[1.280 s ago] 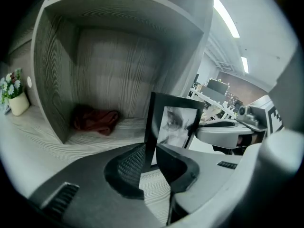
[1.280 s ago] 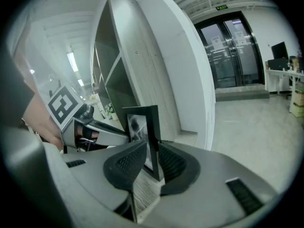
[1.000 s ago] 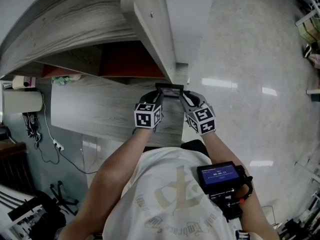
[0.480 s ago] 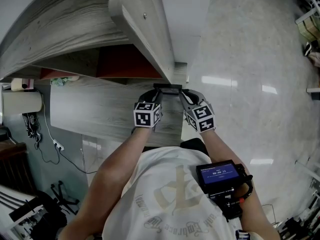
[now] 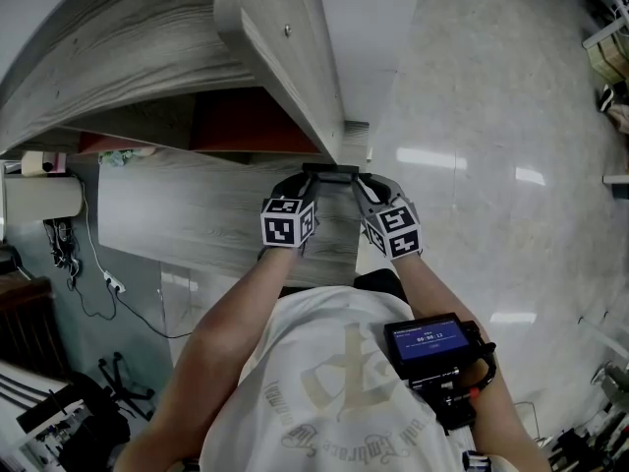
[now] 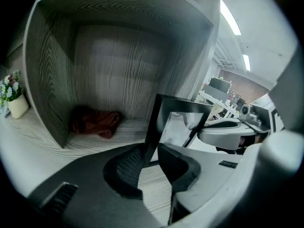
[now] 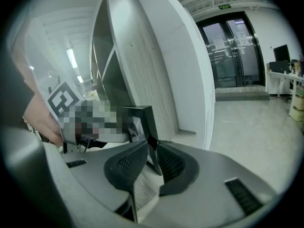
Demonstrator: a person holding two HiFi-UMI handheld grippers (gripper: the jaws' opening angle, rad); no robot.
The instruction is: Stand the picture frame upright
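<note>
You have the picture frame standing upright at the right end of the wood-grain shelf, just in front of the cabinet's side panel. Your left gripper straddles the frame's left edge. Its jaws have just been opening, and the pads look barely clear of it. Your right gripper has just been opening a little too, yet its pads press on the frame's right edge. A red cloth lies in the compartment behind.
</note>
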